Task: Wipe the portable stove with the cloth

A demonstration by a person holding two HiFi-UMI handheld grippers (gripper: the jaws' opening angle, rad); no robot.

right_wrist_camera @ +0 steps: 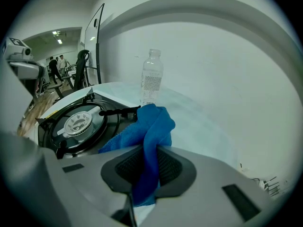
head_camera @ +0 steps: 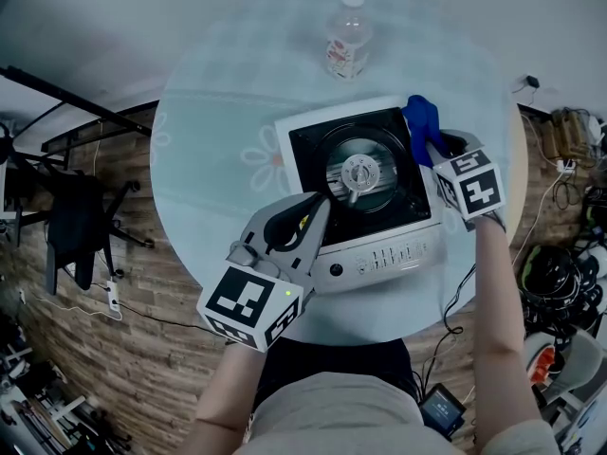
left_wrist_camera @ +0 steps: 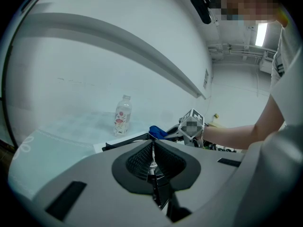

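You have one round table [head_camera: 209, 121], and on it one portable stove [head_camera: 389, 254] with a single burner [head_camera: 358, 172], one blue cloth [head_camera: 422, 118] and one clear bottle [head_camera: 348, 38]. You hold two grippers, counted as one left gripper [head_camera: 317, 207] and one right gripper [head_camera: 436, 150]. Off the table you have just one black chair [head_camera: 76, 221].

The portable stove [head_camera: 365, 192] sits flat on a pale round table [head_camera: 218, 140], a squarish unit with a light casing, a black top with a round silver burner in the middle, and a front panel with a knob facing the person. The cloth [head_camera: 422, 121] is bright blue and bunched into a soft fold, pinched between the jaws of the right gripper [right_wrist_camera: 144, 167]. It hangs at the stove's far right corner, just beside a black pan support.
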